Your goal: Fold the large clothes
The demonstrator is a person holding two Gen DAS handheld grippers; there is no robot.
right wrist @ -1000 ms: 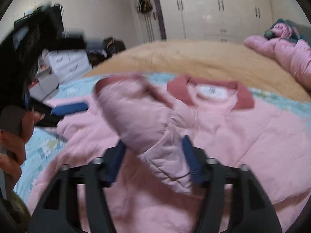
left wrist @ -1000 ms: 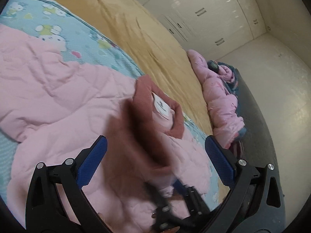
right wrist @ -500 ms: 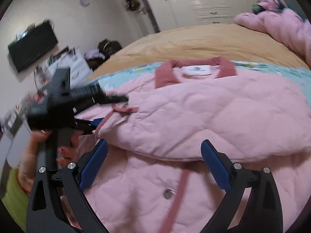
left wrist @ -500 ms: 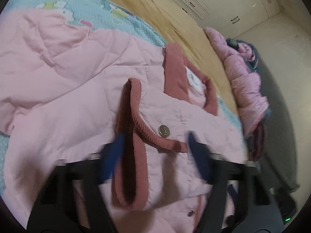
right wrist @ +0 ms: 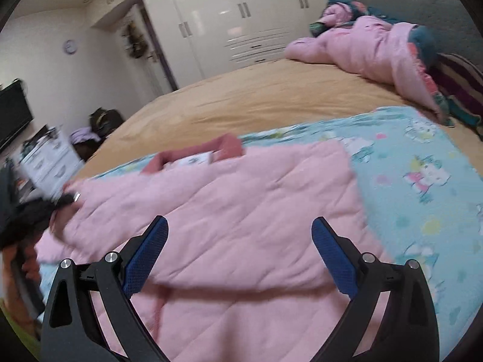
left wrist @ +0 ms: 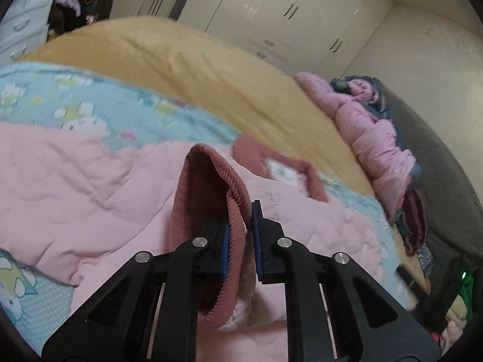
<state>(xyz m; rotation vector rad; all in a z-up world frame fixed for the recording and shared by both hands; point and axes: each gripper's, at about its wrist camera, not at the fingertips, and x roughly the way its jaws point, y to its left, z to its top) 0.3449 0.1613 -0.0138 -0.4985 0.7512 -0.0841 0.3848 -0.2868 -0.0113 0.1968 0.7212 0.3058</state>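
Observation:
A pink quilted jacket (left wrist: 75, 178) with a dark-pink ribbed collar (left wrist: 259, 150) lies spread on a light-blue cartoon-print blanket (left wrist: 99, 105). My left gripper (left wrist: 241, 241) is shut on the jacket's dark-pink ribbed cuff (left wrist: 217, 181) and holds the sleeve end up over the jacket. In the right wrist view the jacket (right wrist: 241, 196) fills the middle, one side folded over. My right gripper (right wrist: 238, 250) is open and empty just above it. The left gripper shows blurred at that view's left edge (right wrist: 18, 217).
A tan bedspread (right wrist: 256, 96) covers the bed behind the blanket (right wrist: 422, 181). A second pink padded coat (right wrist: 377, 48) lies by a grey headboard (left wrist: 437, 166). White wardrobes (right wrist: 241, 21) stand behind. Drawers and clutter (right wrist: 51, 157) stand left of the bed.
My right gripper let go of the sleeve, opened and drew back. My left gripper closed on the ribbed cuff and lifted it.

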